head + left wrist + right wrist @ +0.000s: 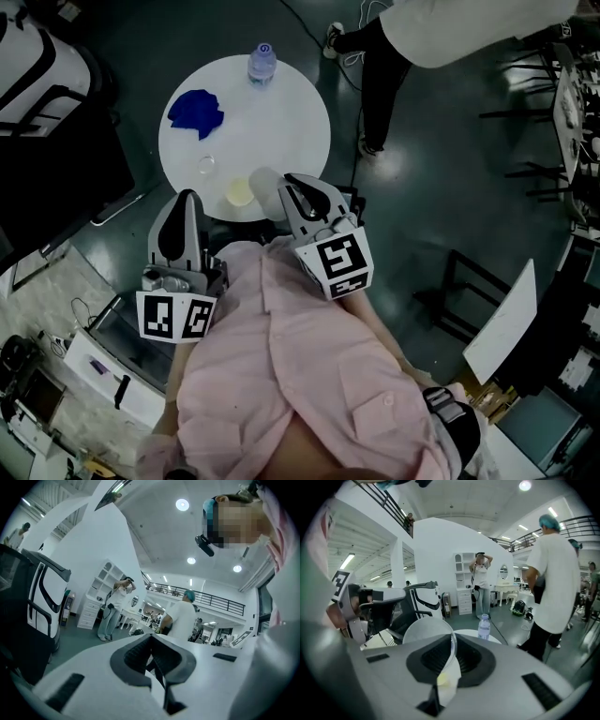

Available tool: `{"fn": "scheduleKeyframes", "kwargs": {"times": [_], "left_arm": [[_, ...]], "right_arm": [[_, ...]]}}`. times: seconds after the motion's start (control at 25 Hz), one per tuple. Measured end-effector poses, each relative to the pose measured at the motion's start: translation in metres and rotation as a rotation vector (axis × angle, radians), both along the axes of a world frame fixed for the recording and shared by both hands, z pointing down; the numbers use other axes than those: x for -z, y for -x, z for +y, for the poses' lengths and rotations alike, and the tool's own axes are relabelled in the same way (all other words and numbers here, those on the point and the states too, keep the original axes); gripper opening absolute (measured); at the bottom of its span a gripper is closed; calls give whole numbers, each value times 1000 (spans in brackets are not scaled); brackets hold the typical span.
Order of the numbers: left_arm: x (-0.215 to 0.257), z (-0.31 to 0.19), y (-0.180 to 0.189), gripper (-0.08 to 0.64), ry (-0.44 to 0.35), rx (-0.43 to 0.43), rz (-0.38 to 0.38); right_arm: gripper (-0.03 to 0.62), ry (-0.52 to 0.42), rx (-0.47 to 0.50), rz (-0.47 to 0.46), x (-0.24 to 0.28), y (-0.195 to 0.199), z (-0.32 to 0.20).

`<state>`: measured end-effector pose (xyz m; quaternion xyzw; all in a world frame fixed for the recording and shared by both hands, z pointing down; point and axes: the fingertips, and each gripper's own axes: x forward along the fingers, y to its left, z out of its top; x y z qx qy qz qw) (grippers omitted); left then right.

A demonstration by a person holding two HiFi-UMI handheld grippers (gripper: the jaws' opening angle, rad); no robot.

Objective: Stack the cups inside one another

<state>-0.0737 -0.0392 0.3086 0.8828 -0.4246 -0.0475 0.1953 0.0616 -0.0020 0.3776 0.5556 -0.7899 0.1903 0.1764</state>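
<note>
On the round white table a small clear cup stands near the front edge, with a pale yellowish cup just in front of it. My right gripper is shut on the rim of a translucent white cup, held tilted over the table's near edge, next to the yellowish cup. In the right gripper view that cup sits pinched between the jaws of the right gripper. My left gripper hangs short of the table, left of the cups, shut with nothing in it.
A blue cloth and a water bottle lie on the far part of the table. A person in a white shirt stands beyond the table at the right. Dark equipment fills the left side; chairs stand at the far right.
</note>
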Motion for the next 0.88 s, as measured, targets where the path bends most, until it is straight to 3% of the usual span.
{"fn": "scheduleKeyframes", "kwargs": {"times": [0.6, 0.88], "left_arm": [[2, 20, -3, 9, -21, 43, 12], [4, 23, 1, 9, -27, 61, 11]], "right_arm": [[41, -14, 59, 21, -2, -5, 14], [41, -4, 123, 28, -1, 11, 10]]}}
